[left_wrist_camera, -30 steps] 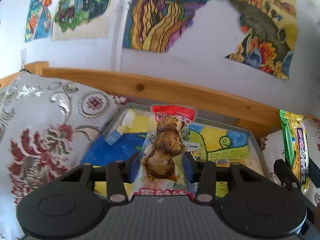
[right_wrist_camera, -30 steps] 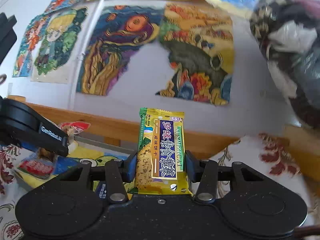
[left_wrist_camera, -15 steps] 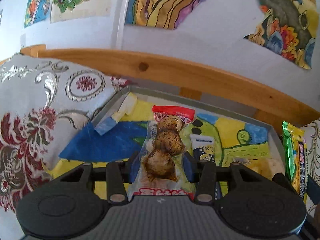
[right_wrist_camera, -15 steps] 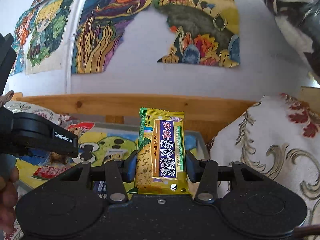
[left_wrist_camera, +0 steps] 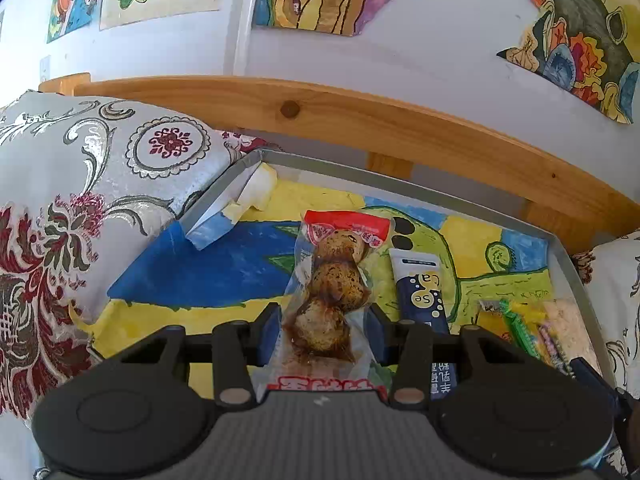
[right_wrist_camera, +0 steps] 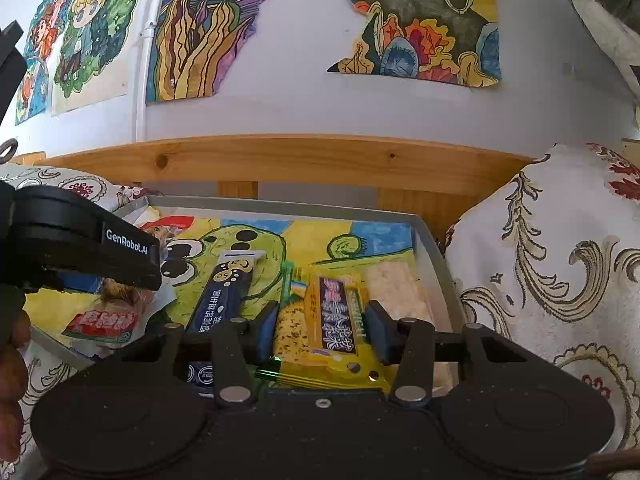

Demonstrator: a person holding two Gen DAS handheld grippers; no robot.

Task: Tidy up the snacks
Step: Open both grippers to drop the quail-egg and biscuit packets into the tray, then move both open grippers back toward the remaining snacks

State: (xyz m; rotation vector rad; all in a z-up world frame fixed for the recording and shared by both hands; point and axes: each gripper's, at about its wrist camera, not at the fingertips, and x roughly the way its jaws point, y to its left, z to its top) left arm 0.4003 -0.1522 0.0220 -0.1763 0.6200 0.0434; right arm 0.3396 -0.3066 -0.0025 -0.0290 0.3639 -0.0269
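A grey tray (left_wrist_camera: 400,178) lined with a painted sheet lies between two pillows. My left gripper (left_wrist_camera: 325,332) is shut on a clear packet of three brown eggs (left_wrist_camera: 332,280), held low over the tray's left half. My right gripper (right_wrist_camera: 322,332) is shut on a yellow-green biscuit packet (right_wrist_camera: 332,320), which tips forward and down into the tray's right side. The biscuit packet (left_wrist_camera: 520,332) also shows in the left wrist view. In the right wrist view the egg packet (right_wrist_camera: 104,320) hangs under the left gripper's black housing (right_wrist_camera: 80,240) and reaches the tray floor.
A dark blue tube-shaped packet (right_wrist_camera: 224,300) and a white rice-cake packet (right_wrist_camera: 396,288) lie in the tray. Patterned pillows (left_wrist_camera: 100,184) (right_wrist_camera: 560,260) flank it. A wooden rail (left_wrist_camera: 360,116) and a wall with paintings stand behind. A hand (right_wrist_camera: 12,360) shows at the left edge.
Both grippers have tilted down and come closer to the tray. The biscuit packet, upright before, now leans forward into the tray. The egg packet stays upright between the left fingers.
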